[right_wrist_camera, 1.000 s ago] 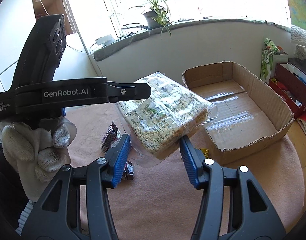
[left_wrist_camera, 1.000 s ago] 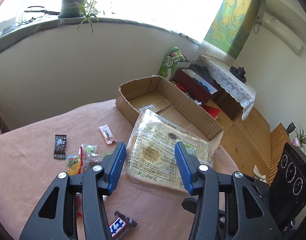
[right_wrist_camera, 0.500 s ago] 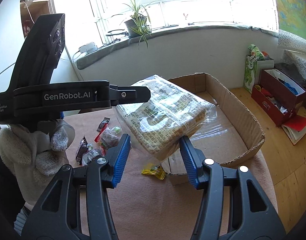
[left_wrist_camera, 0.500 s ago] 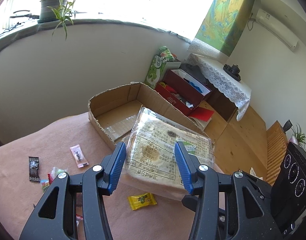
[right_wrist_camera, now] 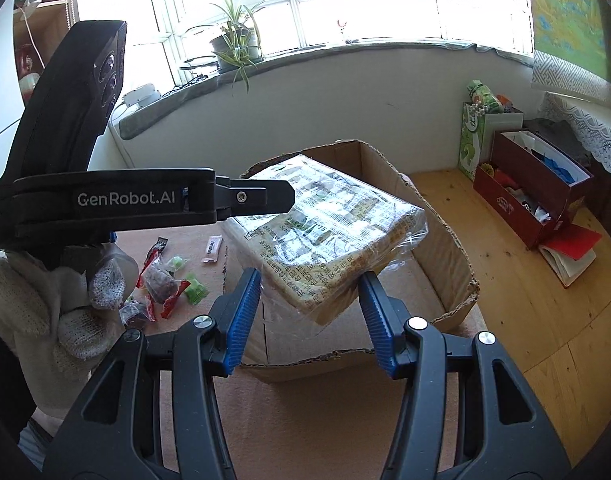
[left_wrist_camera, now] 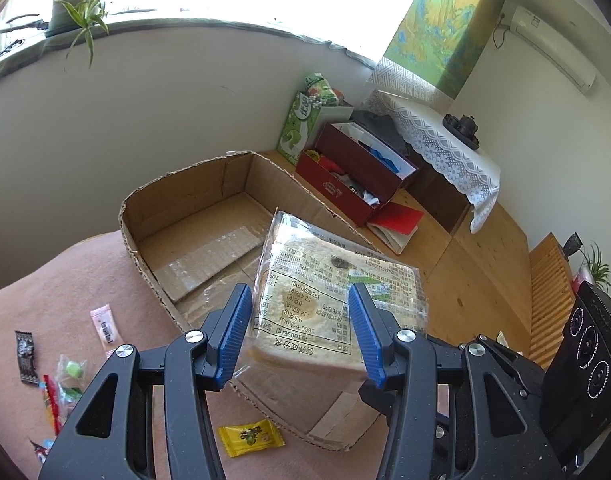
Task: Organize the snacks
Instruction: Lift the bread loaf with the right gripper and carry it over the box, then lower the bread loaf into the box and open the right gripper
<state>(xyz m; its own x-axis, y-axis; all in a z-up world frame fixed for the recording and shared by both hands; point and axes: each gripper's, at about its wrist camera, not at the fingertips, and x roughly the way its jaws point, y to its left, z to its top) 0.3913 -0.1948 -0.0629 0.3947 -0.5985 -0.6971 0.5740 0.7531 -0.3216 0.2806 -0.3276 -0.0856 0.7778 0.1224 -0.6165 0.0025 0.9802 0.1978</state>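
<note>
**snackbot_fan:** So the bread pack (left_wrist_camera: 333, 300) was up in the air over the near end of the cardboard box (left_wrist_camera: 193, 236), tilted, with the left gripper (left_wrist_camera: 301, 332) pinching it across its width. What would you have done there?

**umi_tinkerer:** I'd have moved it further over the box floor, levelled it, lowered it until it sat flat, and only then let go. It's soft bread in loose film, so a drop or a hard squeeze looked like a bad idea to me.

**snackbot_fan:** And the jaws?

**umi_tinkerer:** Left ones were spread about as wide as the pack, both blue pads (left_wrist_camera: 235, 334) pressed on its sides. The right gripper (right_wrist_camera: 311, 316) was wide open, holding nothing, just below the pack's near corner. Small candies (right_wrist_camera: 165, 280) were on the pink desk (right_wrist_camera: 305, 420) beside the box.
</note>
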